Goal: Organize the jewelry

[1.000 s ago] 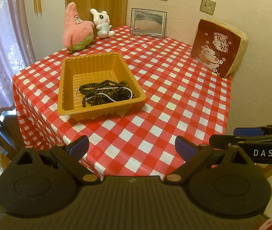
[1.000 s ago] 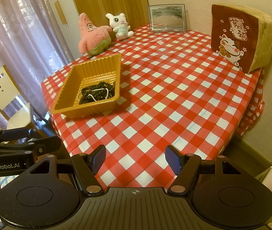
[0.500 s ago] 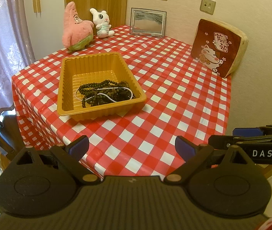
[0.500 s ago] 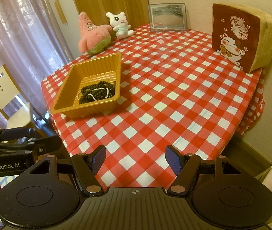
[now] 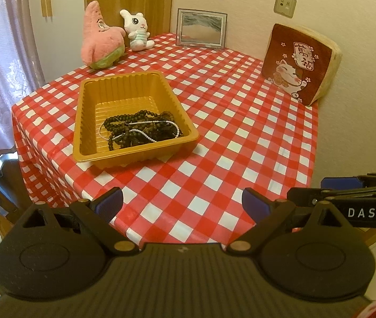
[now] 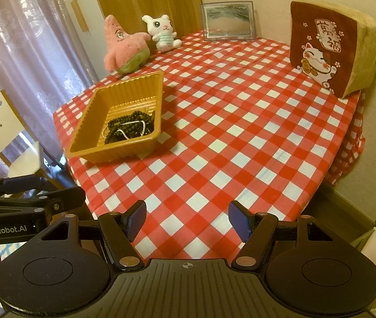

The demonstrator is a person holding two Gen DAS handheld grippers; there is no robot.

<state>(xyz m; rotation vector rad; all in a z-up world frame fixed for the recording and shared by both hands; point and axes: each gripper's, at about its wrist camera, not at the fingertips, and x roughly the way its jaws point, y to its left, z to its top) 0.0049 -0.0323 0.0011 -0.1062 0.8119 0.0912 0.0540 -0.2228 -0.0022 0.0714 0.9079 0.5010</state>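
A tangle of dark bead strings and a thin white bead chain lies in the near end of an orange plastic tray on the red-and-white checked table. My left gripper hovers open and empty above the table's near edge, well short of the tray. My right gripper is open too, with nothing between its blue pads, over the near edge to the right of the tray. Each gripper shows at the edge of the other's view.
At the back stand a pink star plush, a white rabbit plush, a framed picture and a brown cat cushion against the wall. A white chair stands left of the table by the curtain.
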